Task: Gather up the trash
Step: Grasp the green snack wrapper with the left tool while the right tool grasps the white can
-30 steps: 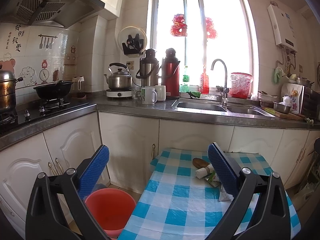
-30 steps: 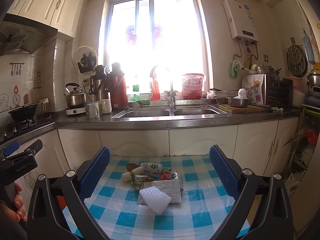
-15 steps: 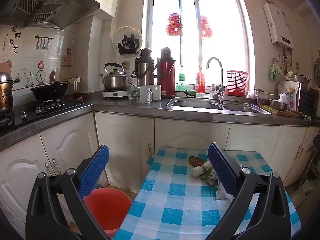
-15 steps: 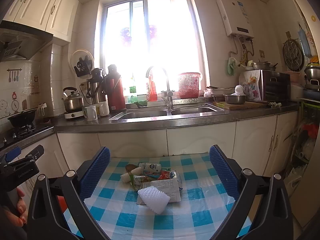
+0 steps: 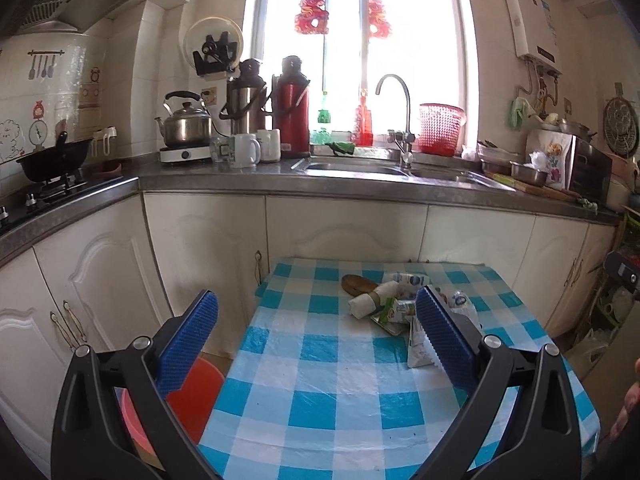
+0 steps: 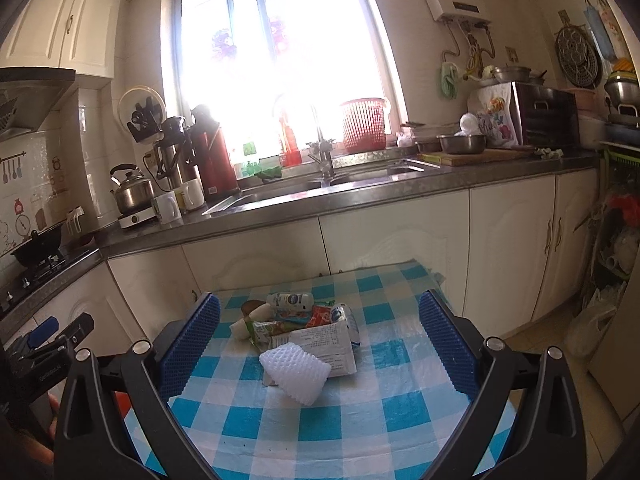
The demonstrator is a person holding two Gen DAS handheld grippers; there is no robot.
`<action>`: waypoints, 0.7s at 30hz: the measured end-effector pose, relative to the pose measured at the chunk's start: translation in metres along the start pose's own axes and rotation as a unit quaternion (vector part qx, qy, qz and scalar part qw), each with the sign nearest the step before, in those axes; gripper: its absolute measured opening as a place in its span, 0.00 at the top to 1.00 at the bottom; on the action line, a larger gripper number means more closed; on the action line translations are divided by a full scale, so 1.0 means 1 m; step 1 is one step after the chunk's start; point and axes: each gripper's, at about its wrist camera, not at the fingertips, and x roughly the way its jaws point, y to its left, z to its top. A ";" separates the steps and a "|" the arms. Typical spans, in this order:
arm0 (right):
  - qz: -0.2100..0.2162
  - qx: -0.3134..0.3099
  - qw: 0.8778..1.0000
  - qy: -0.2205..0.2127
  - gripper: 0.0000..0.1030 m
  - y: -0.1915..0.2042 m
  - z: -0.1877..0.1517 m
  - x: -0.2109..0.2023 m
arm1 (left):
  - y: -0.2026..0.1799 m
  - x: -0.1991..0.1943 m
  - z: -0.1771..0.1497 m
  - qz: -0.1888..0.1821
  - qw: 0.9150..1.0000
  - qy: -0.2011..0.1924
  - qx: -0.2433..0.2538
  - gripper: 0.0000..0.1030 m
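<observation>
From the left wrist, the left gripper (image 5: 316,320) hangs above the near end of a small table (image 5: 320,380) covered in a blue-and-white checked cloth, its blue-padded jaws spread wide and holding nothing. The trash (image 5: 394,300) lies in a loose heap toward the far right part of the table: a rolled paper, a small bottle, crumpled wrappers. A red bucket (image 5: 192,392) stands on the floor just beside the table's left edge. Behind runs a dark counter (image 5: 360,186) over white cabinets, with a sink (image 5: 356,168), a kettle (image 5: 186,124) and a red flask (image 5: 291,106) under a bright window.

From the right wrist, the right gripper (image 6: 318,332) also stands wide open and empty, with the trash (image 6: 304,332) lying between its jaws in this view. A white foam net (image 6: 294,370) lies nearest, touching a flattened carton (image 6: 332,344). A red basket (image 6: 364,124) sits on the windowsill.
</observation>
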 end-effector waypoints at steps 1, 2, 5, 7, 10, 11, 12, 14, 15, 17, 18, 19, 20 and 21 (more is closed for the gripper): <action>0.000 0.003 1.000 0.008 0.05 -0.003 -0.004 0.005 | -0.003 0.006 -0.004 -0.007 1.000 0.007 0.005 0.04; 0.001 0.006 1.000 0.017 0.05 -0.006 -0.008 0.012 | -0.007 0.012 -0.008 -0.015 1.000 0.015 0.010 0.04; 0.018 0.021 0.998 0.050 0.05 -0.016 -0.023 0.035 | -0.019 0.035 -0.021 -0.032 0.998 0.036 0.027 0.04; 0.034 0.030 0.996 0.073 0.05 -0.021 -0.035 0.053 | -0.025 0.048 -0.025 -0.042 0.997 0.045 0.037 0.04; 0.055 0.040 0.992 0.102 0.05 -0.026 -0.048 0.074 | -0.029 0.072 -0.030 -0.052 0.996 0.062 0.043 0.04; 0.065 0.044 0.991 0.112 0.05 -0.027 -0.052 0.080 | -0.029 0.081 -0.030 -0.059 0.995 0.069 0.040 0.04; 0.077 0.048 0.988 0.123 0.05 -0.026 -0.056 0.088 | -0.029 0.094 -0.029 -0.067 0.994 0.079 0.035 0.04; 0.100 0.045 0.984 0.139 0.05 -0.024 -0.063 0.100 | -0.028 0.115 -0.026 -0.091 0.991 0.092 0.027 0.04; 0.111 0.042 0.982 0.147 0.05 -0.022 -0.066 0.105 | -0.028 0.131 -0.024 -0.109 0.989 0.100 0.026 0.04; 0.132 0.039 0.978 0.159 0.06 -0.019 -0.070 0.115 | -0.031 0.152 -0.022 -0.133 0.985 0.111 0.026 0.04; 0.141 0.037 0.975 0.165 0.06 -0.017 -0.071 0.119 | -0.034 0.164 -0.021 -0.151 0.981 0.118 0.029 0.04; 0.148 0.035 0.974 0.171 0.06 -0.016 -0.072 0.122 | -0.038 0.176 -0.021 -0.169 0.977 0.124 0.031 0.04; 0.154 0.034 0.972 0.175 0.06 -0.016 -0.072 0.124 | -0.042 0.184 -0.023 -0.183 0.974 0.131 0.035 0.04; 0.160 0.032 0.970 0.181 0.06 -0.016 -0.074 0.128 | -0.048 0.197 -0.025 -0.196 0.969 0.144 0.040 0.04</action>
